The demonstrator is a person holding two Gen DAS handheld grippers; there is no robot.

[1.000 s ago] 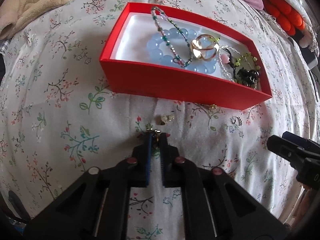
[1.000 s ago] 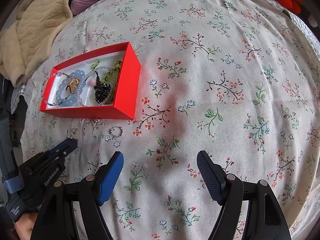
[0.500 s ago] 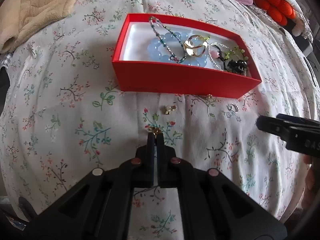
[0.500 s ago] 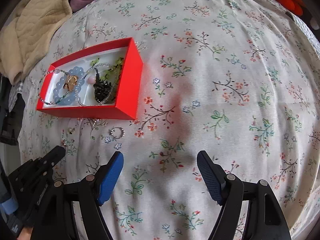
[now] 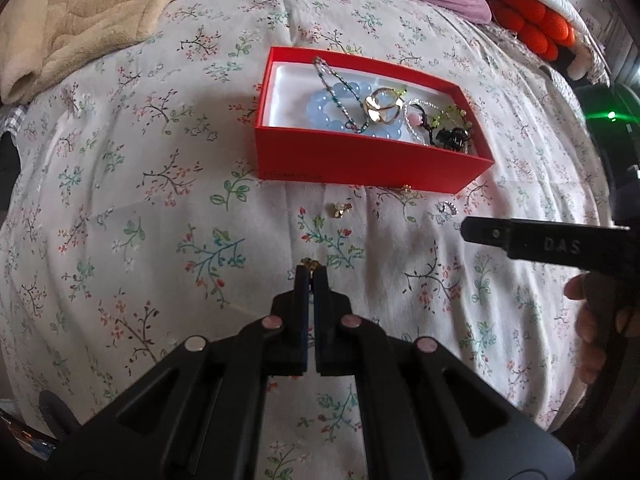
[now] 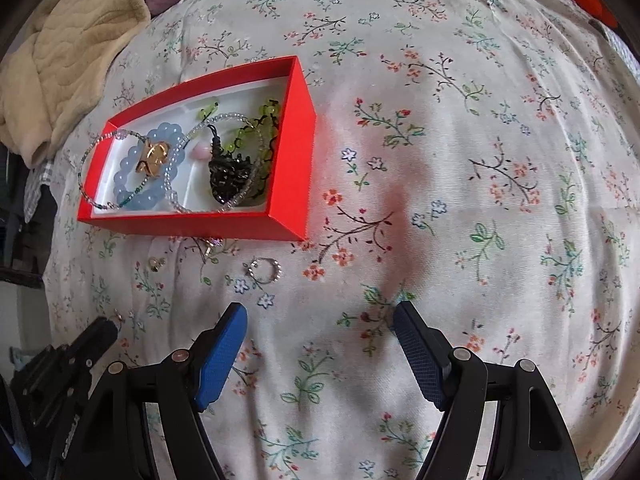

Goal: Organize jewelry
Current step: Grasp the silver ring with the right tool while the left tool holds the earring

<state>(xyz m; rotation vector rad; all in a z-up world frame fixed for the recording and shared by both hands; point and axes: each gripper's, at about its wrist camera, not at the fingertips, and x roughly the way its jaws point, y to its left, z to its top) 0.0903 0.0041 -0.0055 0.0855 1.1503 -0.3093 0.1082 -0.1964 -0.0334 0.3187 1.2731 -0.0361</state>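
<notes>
The left gripper point(image 5: 311, 267), clenched on a small gold earring point(image 5: 310, 263) that peeps from its fingertips, has lifted clear of the floral bedspread point(image 5: 120, 184); a second ago the same tips were down among the printed sprigs, closing around the piece. The pick-up looks complete, and the carry to the box would be the likely next leg.

To its right, the right gripper point(image 6: 320, 322) hangs released, its blue pads wide apart over bare cloth with nothing between them, and has drifted slightly lower and nearer the loose pieces than a moment before. A hand point(image 5: 596, 320) grips its handle at the edge of the left wrist view.

Beyond the grippers, three pieces are not yet tidied: a second gold earring point(image 5: 339, 209), a beaded silver ring point(image 6: 265, 269) and a small gold item point(image 5: 406, 189) lying just against the front wall of the red box point(image 5: 360, 160). All three appear unmoved over the last second.

Farther on, the red box sits open on the bed, holding a pale blue bead bracelet point(image 5: 340, 110), a gold ring-shaped ornament point(image 5: 382, 106) resting on it, a thin strand of green and clear beads point(image 5: 332, 84) that drapes over the far rim, and a dark tangle with yellow-green beads point(image 5: 450, 132) at the right end. A beige blanket point(image 5: 80, 20) lies bunched at the far left.
</notes>
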